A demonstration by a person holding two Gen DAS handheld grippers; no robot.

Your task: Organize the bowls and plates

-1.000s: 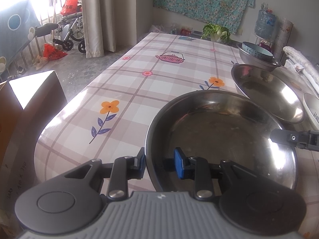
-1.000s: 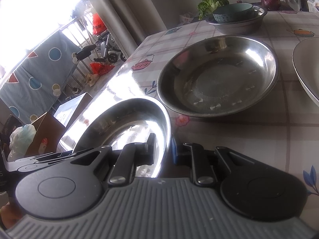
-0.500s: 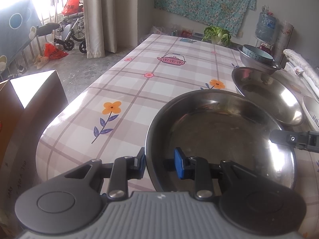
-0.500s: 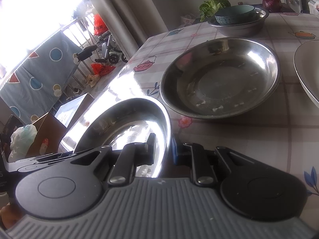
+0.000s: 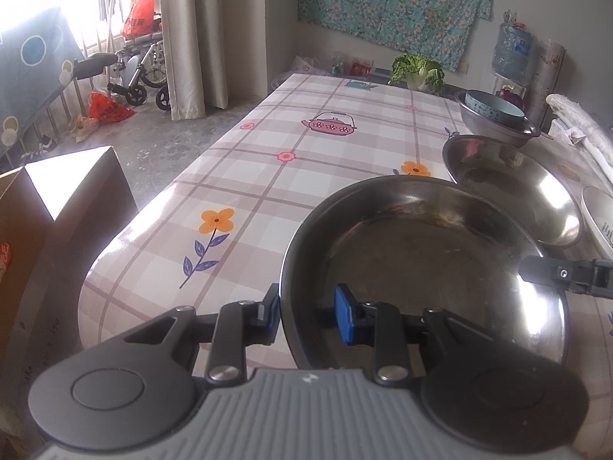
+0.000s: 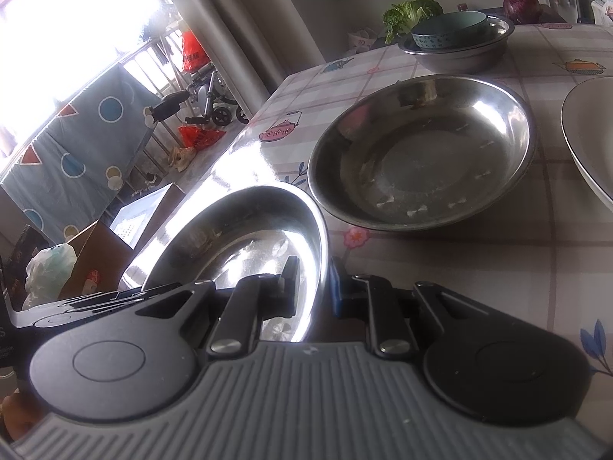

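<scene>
A wide steel basin [image 5: 421, 268] is held over the near end of the flowered table [image 5: 306, 161]. My left gripper [image 5: 306, 312] is shut on its near rim, one pad outside and the blue pad inside. My right gripper [image 6: 314, 280] is shut on the same basin [image 6: 237, 245] at its right rim, and shows in the left wrist view as a black finger [image 5: 555, 274]. A second steel basin [image 6: 421, 153] lies just beyond on the table. Farther back, a third steel basin [image 6: 456, 53] holds a blue bowl [image 6: 448, 28]. A white plate [image 6: 590, 134] sits at the right edge.
A cardboard box [image 5: 57, 211] stands on the floor left of the table's rounded near corner. A leafy cabbage [image 5: 417, 69] and a red onion [image 6: 521, 4] sit at the far end. White cloth [image 5: 586, 134] lies along the right side. A wheelchair [image 5: 141, 73] is by the window.
The scene sits a little lower in the left wrist view, so that gripper has shifted slightly. Both grips on the basin are unchanged, and the right wrist view is almost the same.
</scene>
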